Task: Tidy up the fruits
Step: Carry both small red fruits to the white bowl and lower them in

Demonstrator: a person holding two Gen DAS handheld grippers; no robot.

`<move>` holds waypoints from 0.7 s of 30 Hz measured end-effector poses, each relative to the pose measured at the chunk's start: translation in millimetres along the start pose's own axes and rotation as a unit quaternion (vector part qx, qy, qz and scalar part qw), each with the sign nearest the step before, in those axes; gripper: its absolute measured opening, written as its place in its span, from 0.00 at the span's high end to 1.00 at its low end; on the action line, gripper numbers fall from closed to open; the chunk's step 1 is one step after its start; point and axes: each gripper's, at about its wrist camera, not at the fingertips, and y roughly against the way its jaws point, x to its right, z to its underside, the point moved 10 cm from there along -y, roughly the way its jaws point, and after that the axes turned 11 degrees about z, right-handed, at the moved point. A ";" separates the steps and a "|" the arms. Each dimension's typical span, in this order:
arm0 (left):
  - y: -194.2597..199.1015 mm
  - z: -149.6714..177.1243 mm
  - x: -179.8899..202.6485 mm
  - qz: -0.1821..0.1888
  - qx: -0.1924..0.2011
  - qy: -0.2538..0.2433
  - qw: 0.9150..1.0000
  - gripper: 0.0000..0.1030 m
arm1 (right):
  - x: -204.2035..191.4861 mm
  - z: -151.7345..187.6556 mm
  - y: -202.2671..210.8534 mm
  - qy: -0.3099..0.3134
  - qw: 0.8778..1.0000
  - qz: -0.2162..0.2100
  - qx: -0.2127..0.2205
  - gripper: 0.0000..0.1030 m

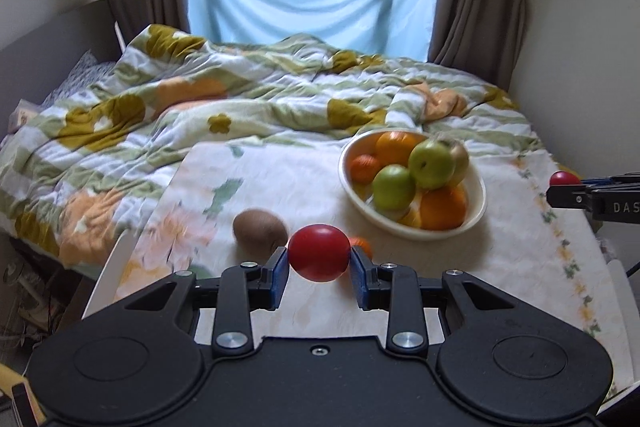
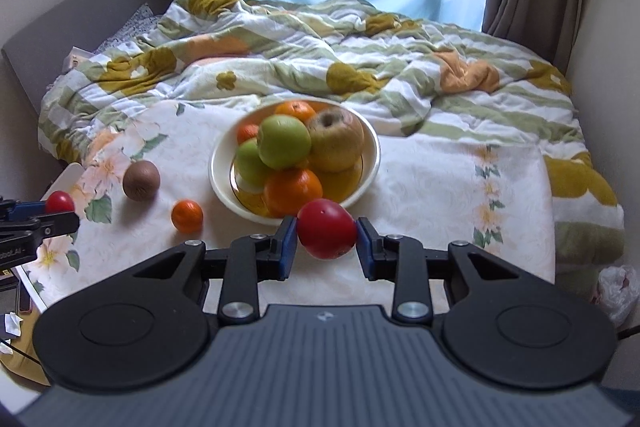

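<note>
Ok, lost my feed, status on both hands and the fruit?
Left hand-held gripper shut on a red fruit. Right hand-held gripper shut on another red fruit. Bowl heaped full; kiwi, small orange loose beside it.

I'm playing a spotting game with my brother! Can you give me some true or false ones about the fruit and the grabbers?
1. Each gripper holds a red fruit: left gripper, right gripper. True.
2. The bowl is empty. False: it holds green apples, oranges and more.
3. A kiwi lies outside the bowl. True.
4. The small orange is in the bowl. False: it sits on the cloth beside it.
</note>
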 end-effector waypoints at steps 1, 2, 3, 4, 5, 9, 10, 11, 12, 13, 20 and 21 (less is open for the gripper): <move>-2.0 -7.5 2.2 0.006 0.002 -0.004 1.000 0.65 | -0.5 -3.9 2.3 0.002 1.000 0.001 0.004 0.54; -4.4 -14.5 3.8 0.012 0.003 -0.008 1.000 0.65 | -0.9 -8.9 4.4 0.003 1.000 0.002 0.007 0.54; -7.6 -22.0 6.0 0.017 0.005 -0.012 1.000 0.65 | -0.6 -14.2 5.6 0.002 1.000 0.003 0.010 0.54; -10.8 -29.5 7.6 0.022 0.006 -0.018 1.000 0.65 | -0.6 -18.9 6.8 0.000 1.000 0.004 0.012 0.54; -14.7 -36.6 8.3 0.026 0.007 -0.023 0.999 0.65 | -0.4 -23.7 7.5 -0.001 1.000 0.005 0.014 0.54; -33.7 -62.9 8.3 0.045 0.006 -0.032 0.998 0.65 | -1.4 -41.7 3.5 -0.007 1.000 0.012 0.019 0.54; -39.1 -68.5 7.7 0.051 0.005 -0.035 0.998 0.65 | -2.0 -45.7 1.6 -0.010 1.000 0.014 0.018 0.54; -44.8 -73.4 7.9 0.056 0.003 -0.038 0.998 0.65 | -2.6 -49.1 -0.8 -0.013 1.000 0.015 0.017 0.54; -51.3 -78.7 7.5 0.060 0.001 -0.042 0.997 0.65 | -3.8 -53.4 -4.1 -0.016 1.000 0.017 0.016 0.54; -58.6 -83.8 6.9 0.065 -0.002 -0.046 0.997 0.65 | -5.0 -57.1 -7.2 -0.018 1.000 0.019 0.015 0.54; -115.5 -104.9 2.9 0.094 -0.032 -0.070 0.993 0.65 | -11.5 -84.3 -42.5 -0.041 0.999 0.035 0.003 0.54; -123.5 -106.0 2.9 0.098 -0.037 -0.075 0.992 0.65 | -12.5 -87.7 -48.4 -0.044 0.998 0.038 0.001 0.55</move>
